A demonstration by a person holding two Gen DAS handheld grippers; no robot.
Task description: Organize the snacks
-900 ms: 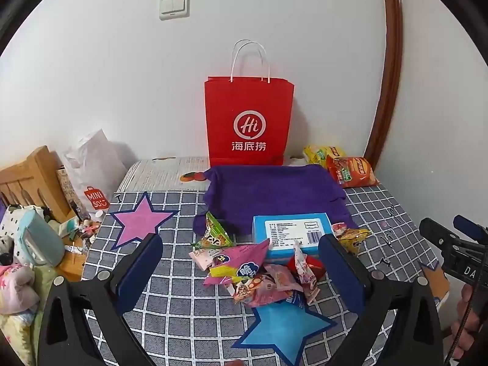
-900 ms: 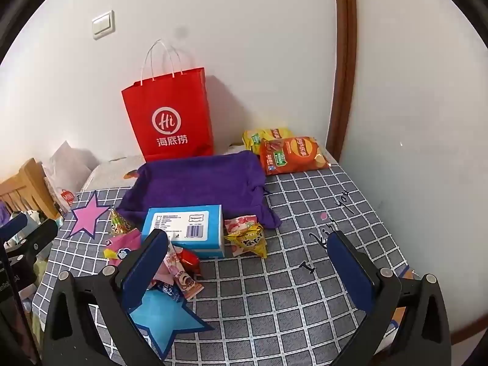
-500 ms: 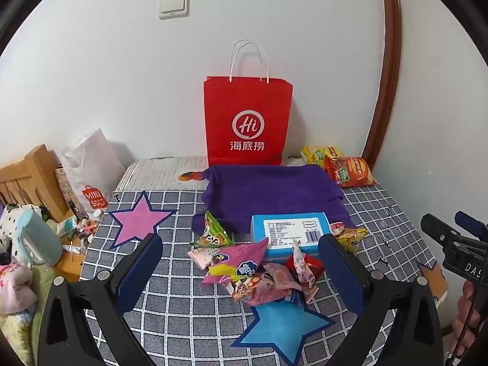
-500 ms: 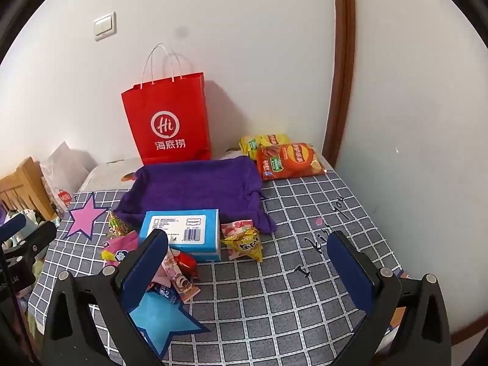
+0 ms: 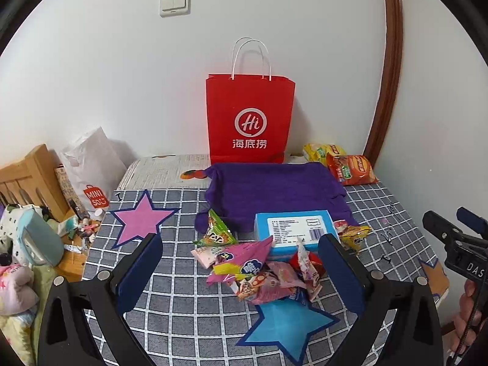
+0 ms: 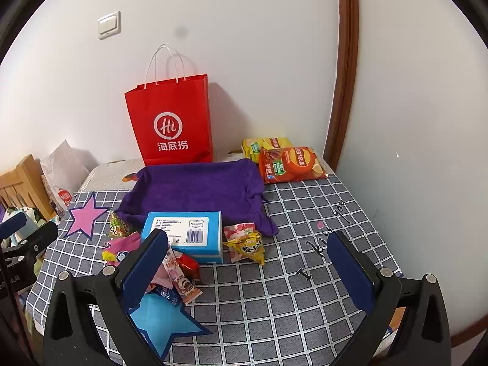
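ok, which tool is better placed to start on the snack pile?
Probably the left tool: open and empty, with the snack pile framed between its fingers. The right tool, also open, frames mostly bare checkered cloth; the pile lies beside its left finger.

"Hi 海底捞" on red paper bag (image 5: 249, 122), "MINISO" on white bag (image 5: 91, 177) (partly hidden)

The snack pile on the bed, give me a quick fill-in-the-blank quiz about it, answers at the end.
1. The red paper bag stands upright against the ____.
2. The blue box partly lies on a ____ cloth.
3. The orange chip bag lies beside a ____ chip bag.
4. Both grippers, left gripper and right gripper, are ____ and hold nothing.

Answers: wall; purple; yellow; open
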